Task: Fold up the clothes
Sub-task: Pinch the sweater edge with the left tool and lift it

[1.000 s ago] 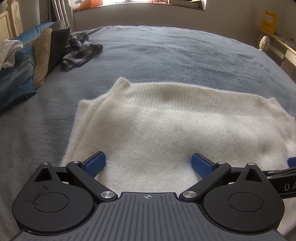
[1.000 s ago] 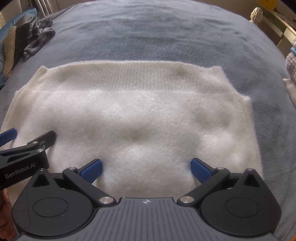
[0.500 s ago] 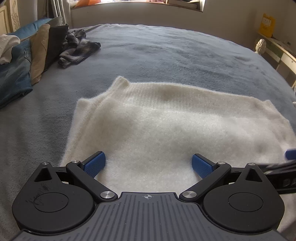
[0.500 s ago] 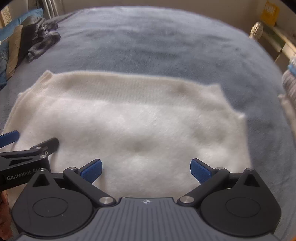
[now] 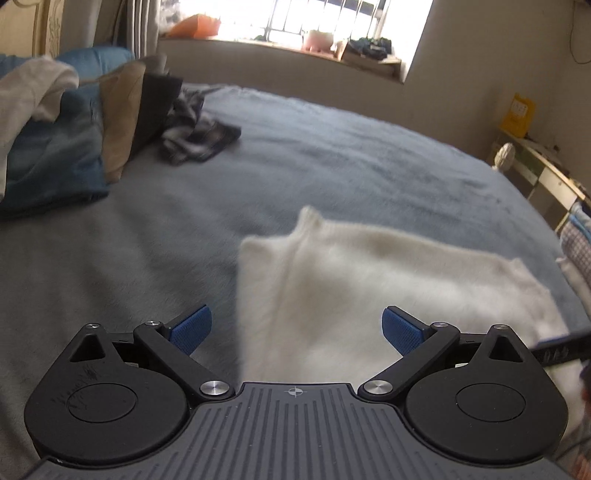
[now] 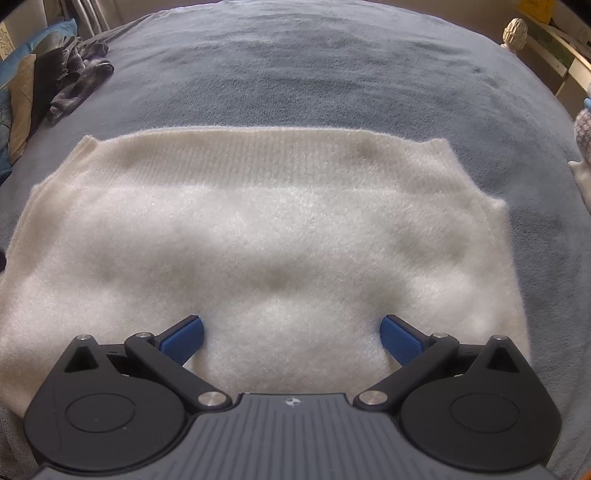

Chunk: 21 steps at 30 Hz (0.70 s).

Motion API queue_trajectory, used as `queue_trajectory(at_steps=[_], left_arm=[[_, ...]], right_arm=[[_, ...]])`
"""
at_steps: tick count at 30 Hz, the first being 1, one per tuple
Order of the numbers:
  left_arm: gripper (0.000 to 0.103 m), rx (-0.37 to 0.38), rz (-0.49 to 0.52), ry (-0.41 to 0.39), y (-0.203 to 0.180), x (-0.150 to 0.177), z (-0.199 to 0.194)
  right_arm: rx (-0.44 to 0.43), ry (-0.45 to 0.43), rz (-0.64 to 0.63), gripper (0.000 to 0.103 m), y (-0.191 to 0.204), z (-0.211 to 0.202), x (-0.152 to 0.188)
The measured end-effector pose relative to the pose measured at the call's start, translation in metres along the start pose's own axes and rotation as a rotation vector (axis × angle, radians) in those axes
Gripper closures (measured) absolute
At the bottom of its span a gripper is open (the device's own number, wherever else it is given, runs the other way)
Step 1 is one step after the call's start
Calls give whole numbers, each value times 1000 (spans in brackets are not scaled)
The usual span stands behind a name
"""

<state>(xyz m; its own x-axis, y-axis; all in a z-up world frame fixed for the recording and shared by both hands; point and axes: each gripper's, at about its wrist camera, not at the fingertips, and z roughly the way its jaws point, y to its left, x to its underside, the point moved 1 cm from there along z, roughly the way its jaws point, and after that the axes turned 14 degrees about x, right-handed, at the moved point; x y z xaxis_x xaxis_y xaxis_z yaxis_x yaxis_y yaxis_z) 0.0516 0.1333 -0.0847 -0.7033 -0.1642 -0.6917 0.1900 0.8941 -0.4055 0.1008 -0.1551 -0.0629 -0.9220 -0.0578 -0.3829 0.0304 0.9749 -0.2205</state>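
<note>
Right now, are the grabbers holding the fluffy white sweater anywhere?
No. The left gripper and the right gripper are both wide open above the white sweater, which lies flat on the blue blanket.

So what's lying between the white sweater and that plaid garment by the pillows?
Only bare grey blanket separates the sweater from the plaid garment; the right wrist view shows it best.

Left gripper (image 5: 297, 328) and right gripper (image 6: 291, 338): jaws spread wide, empty

Sunlit window (image 5: 295, 22) behind grey-blue bed (image 5: 332, 155)
</note>
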Motion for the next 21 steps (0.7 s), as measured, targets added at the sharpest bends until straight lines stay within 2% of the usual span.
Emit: queue_trajectory(at_steps=[3, 8, 12, 17, 21], left_arm=[[5, 64, -93, 25, 16, 5, 6], [13, 158, -234, 66, 41, 9, 26], [16, 204, -225, 62, 49, 5, 35], [43, 249, -255, 23, 51, 7, 25], [60, 289, -362, -2, 69, 18, 21]], right_arm=[[1, -2, 0, 0, 0, 0, 0], [1, -2, -1, 0, 0, 0, 0], [0, -6, -2, 0, 0, 0, 1], [4, -7, -1, 0, 1, 1, 0], [3, -13, -2, 0, 0, 1, 2]])
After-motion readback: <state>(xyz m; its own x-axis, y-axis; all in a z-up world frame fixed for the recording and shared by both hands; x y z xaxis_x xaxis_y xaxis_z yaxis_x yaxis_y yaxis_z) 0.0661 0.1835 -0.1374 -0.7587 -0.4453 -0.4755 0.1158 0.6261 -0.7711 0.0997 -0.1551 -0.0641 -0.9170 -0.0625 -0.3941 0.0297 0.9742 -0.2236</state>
